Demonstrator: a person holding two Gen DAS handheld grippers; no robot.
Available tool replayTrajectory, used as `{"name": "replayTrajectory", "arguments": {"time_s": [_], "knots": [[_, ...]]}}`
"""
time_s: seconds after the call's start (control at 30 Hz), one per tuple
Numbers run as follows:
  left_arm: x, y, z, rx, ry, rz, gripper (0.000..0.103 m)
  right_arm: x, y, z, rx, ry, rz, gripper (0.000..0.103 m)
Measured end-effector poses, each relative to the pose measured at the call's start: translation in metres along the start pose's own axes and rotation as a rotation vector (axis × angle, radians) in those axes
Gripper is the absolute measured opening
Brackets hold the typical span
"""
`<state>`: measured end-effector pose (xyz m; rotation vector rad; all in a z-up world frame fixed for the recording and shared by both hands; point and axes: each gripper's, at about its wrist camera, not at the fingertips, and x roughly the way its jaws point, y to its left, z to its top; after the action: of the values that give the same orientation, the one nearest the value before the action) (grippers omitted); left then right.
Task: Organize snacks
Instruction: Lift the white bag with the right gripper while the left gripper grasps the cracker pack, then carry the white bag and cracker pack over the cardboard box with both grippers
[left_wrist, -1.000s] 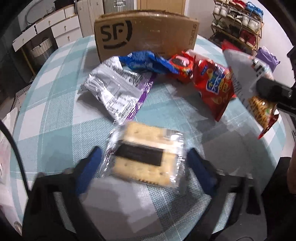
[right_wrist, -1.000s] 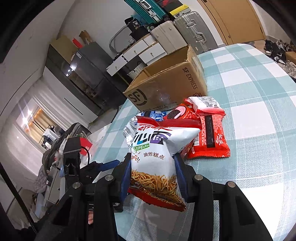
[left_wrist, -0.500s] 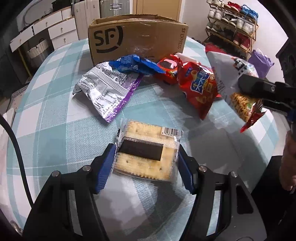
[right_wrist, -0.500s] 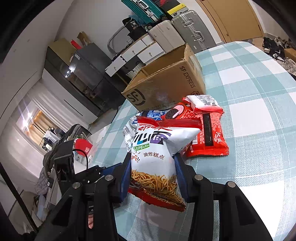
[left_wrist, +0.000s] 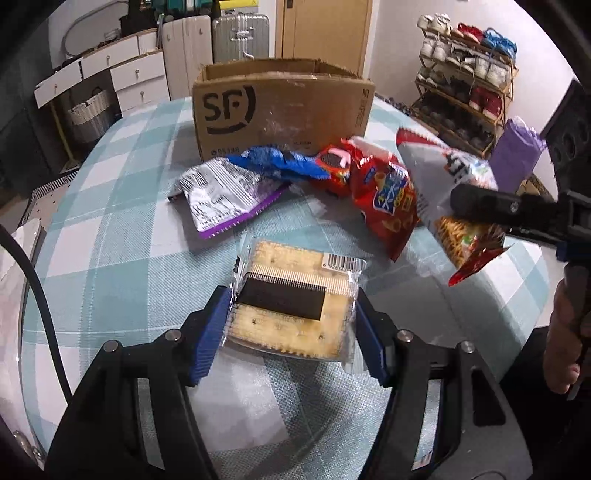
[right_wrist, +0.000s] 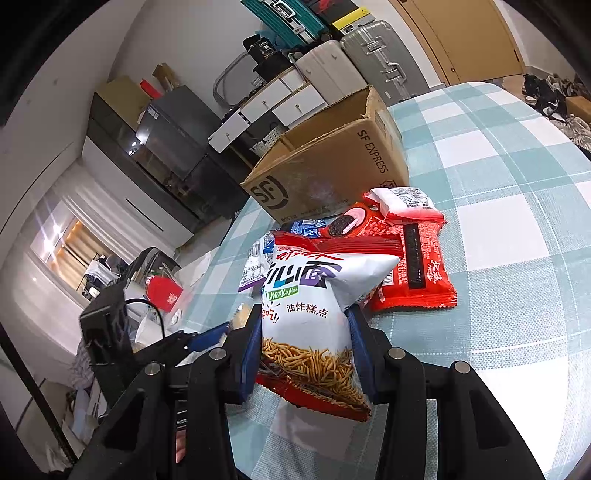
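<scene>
My left gripper (left_wrist: 291, 325) is shut on a clear-wrapped cracker pack (left_wrist: 295, 299), held just above the checked tablecloth. My right gripper (right_wrist: 304, 347) is shut on a white and red bag of fried sticks (right_wrist: 314, 317), lifted off the table; the same bag (left_wrist: 454, 199) shows at the right of the left wrist view. An open cardboard box (left_wrist: 280, 107) marked SF stands at the far side. In front of it lie a silver and purple bag (left_wrist: 221, 195), a blue packet (left_wrist: 273, 166), a red cookie packet (left_wrist: 332, 162) and a red chip bag (left_wrist: 388, 199).
A flat red packet (right_wrist: 413, 273) and a white and red one (right_wrist: 406, 203) lie right of the held bag. A person's hand (left_wrist: 565, 332) grips the right tool. A shoe rack (left_wrist: 465, 92), drawers and suitcases stand beyond the round table (left_wrist: 122, 266).
My left gripper closed onto the cracker pack and lifted it slightly, drawing back from the pile. The right gripper kept its bag in place.
</scene>
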<state>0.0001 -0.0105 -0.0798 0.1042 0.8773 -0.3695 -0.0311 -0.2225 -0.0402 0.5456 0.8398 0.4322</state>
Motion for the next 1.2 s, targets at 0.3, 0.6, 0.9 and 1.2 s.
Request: {"name": "replayTrajectory", "arguments": {"time_s": [0.3, 0.6, 0.9, 1.2], "knots": [[-0.03, 0.027, 0.003, -0.135, -0.095, -0.04, 0.063, -0.006, 0.009, -0.002, -0.044, -0.037, -0.008, 0.044], [-0.062, 0.045, 0.031, -0.214, -0.166, -0.092, 0.063, -0.02, 0.032, 0.011, -0.06, -0.091, 0.054, 0.044], [-0.12, 0.041, 0.097, -0.188, -0.232, -0.129, 0.063, -0.069, 0.1, 0.07, -0.154, -0.155, 0.104, 0.044], [-0.158, 0.051, 0.208, -0.189, -0.244, -0.097, 0.063, -0.086, 0.135, 0.153, -0.164, -0.179, 0.015, 0.044]]}}
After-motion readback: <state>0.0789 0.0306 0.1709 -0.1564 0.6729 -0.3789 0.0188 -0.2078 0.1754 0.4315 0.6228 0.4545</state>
